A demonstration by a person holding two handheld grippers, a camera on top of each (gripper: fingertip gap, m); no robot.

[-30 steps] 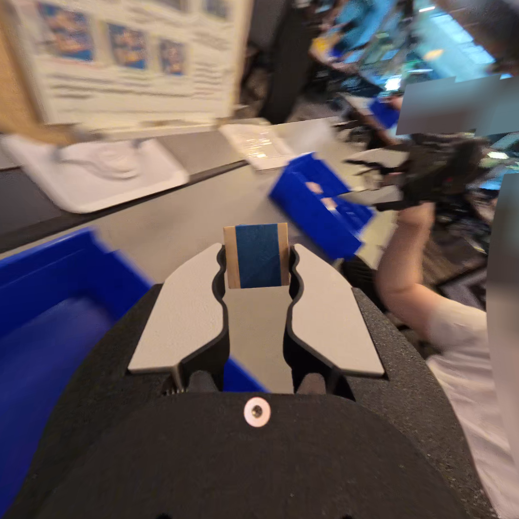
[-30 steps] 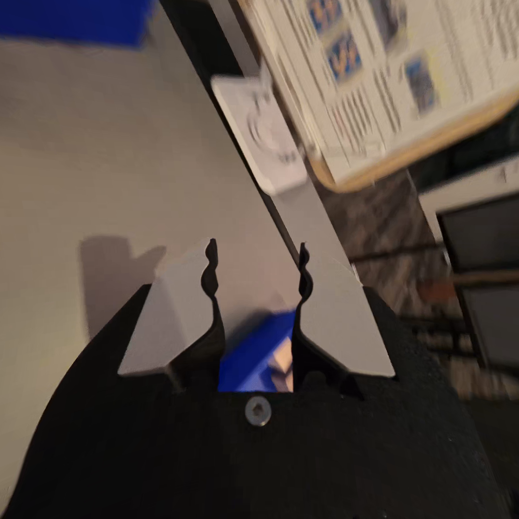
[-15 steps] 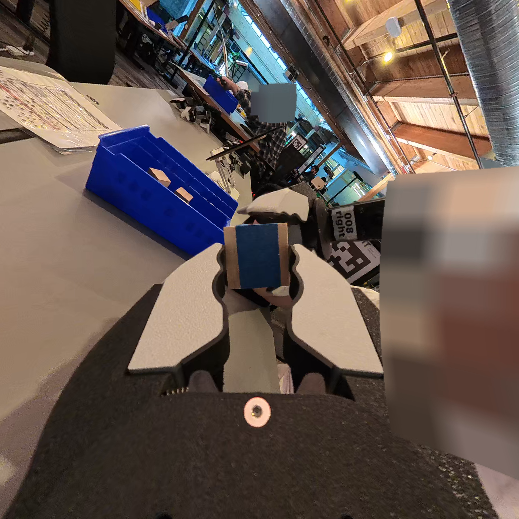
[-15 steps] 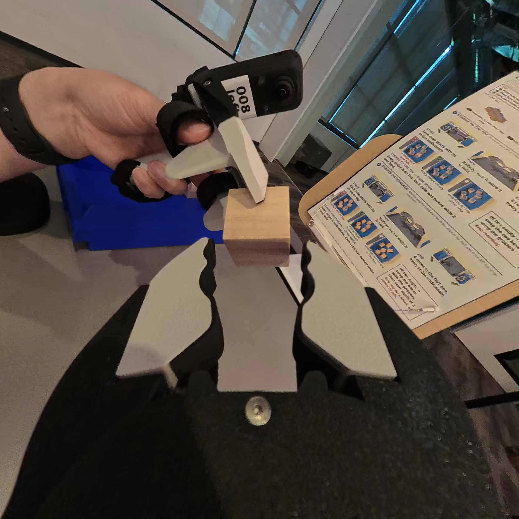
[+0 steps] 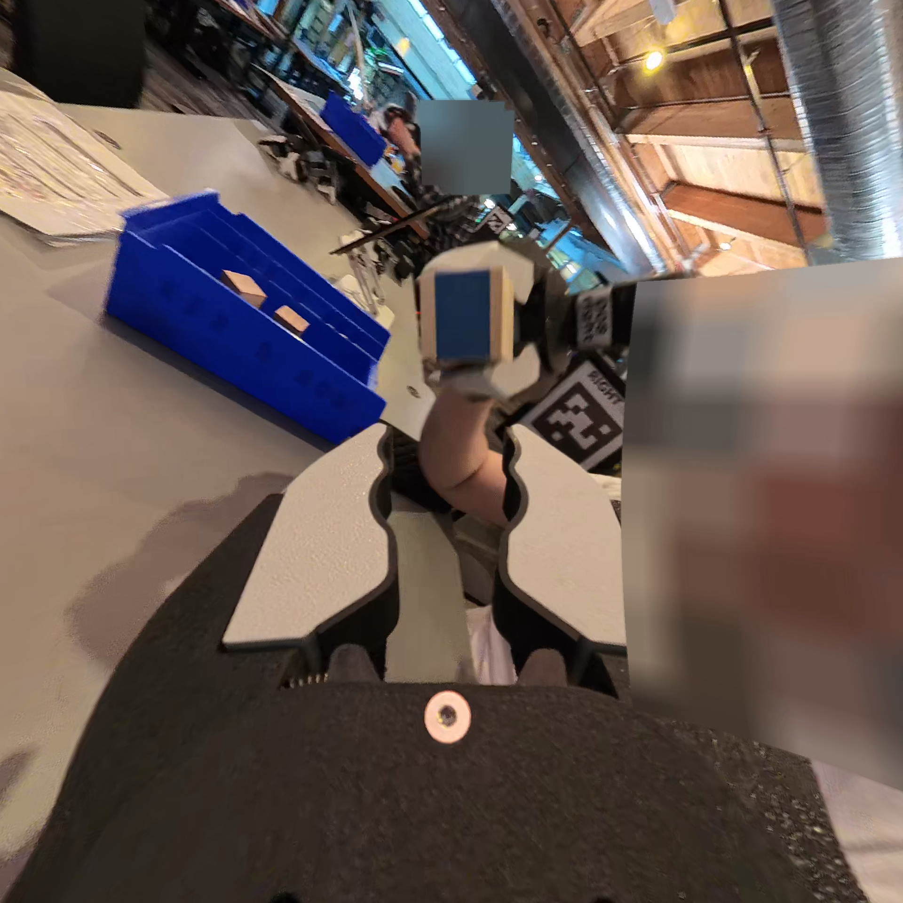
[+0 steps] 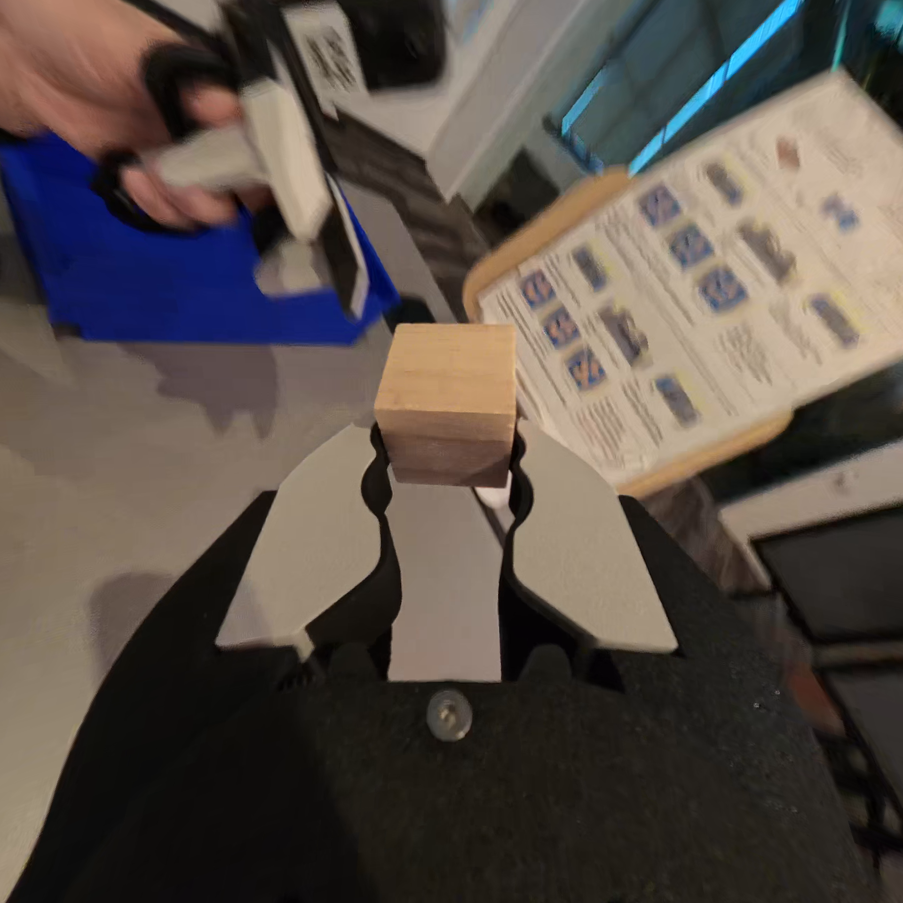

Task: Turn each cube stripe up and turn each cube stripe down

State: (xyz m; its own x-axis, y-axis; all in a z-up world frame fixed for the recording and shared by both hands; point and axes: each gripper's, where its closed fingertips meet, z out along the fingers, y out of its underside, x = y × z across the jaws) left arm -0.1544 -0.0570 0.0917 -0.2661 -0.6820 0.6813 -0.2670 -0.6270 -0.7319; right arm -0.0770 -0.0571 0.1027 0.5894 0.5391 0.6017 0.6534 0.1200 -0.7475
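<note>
A wooden cube (image 6: 447, 391) sits between my right gripper's (image 6: 447, 440) fingertips, which are shut on it above the grey table (image 6: 97, 488). Only plain wood faces show in the right wrist view. In the left wrist view the same cube (image 5: 464, 317) shows its blue stripe face toward me, held by the right gripper (image 5: 483, 342) farther off. My left gripper (image 5: 447, 435) is open and empty, a short way back from the cube. It also shows in the right wrist view (image 6: 293, 195), held by a hand, up and left of the cube and apart from it.
A blue bin (image 5: 234, 352) on the table holds two wooden cubes (image 5: 244, 288) (image 5: 291, 318). Another blue bin (image 6: 171, 288) stands behind the left gripper. An instruction board (image 6: 684, 293) leans at the right. A paper sheet (image 5: 49, 161) lies at the far left.
The cube passed from my left gripper to my right. The right gripper closed on it; the left gripper opened and drew back from it.
</note>
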